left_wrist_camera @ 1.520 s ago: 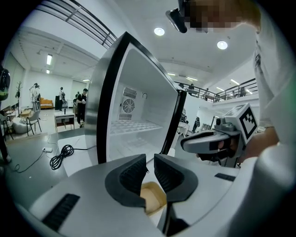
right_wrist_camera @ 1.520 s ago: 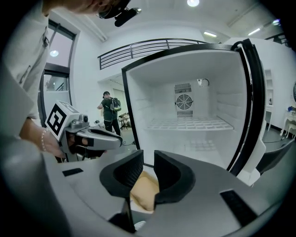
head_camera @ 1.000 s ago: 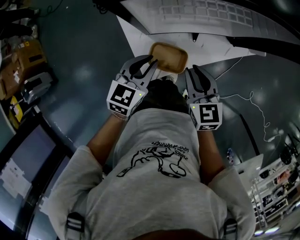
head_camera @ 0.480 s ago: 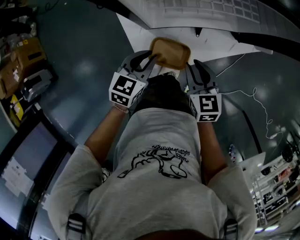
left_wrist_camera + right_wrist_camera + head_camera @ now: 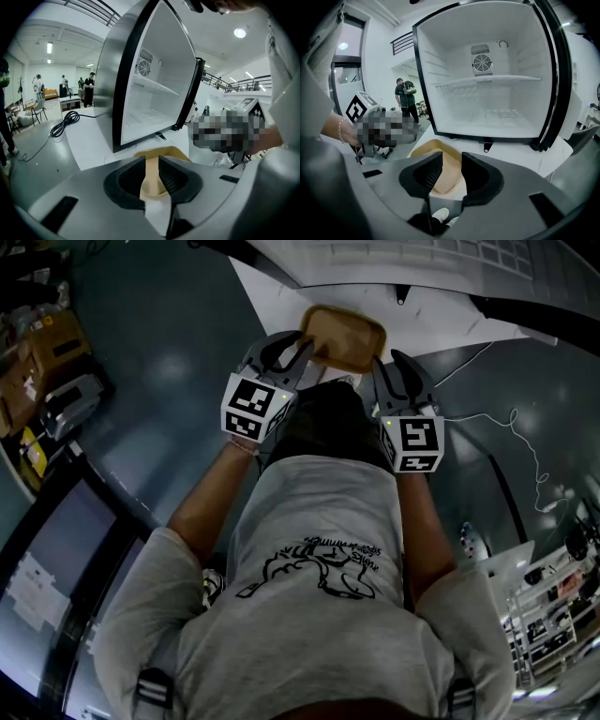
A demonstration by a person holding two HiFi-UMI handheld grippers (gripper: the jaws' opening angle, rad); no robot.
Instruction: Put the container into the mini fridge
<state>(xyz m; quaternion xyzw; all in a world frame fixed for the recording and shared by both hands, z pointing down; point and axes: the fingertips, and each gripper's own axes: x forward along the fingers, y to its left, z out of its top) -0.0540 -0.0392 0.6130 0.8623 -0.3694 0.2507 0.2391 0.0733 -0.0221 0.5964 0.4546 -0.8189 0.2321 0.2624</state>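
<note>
Jaws just opening on left gripper [image 5: 302,343], right gripper [image 5: 385,362]; container [image 5: 343,337] between

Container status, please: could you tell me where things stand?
Jaws just opening on left gripper and right gripper, container rim between each. Container before the open fridge, not inside yet. Nothing blocks the opening.

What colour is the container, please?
Tan, a light brown. The container shows best in the head view.

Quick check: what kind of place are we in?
Probably a large lab or workshop hall: mezzanine railings, people at desks, a cable on the floor beside the mini fridge.
</note>
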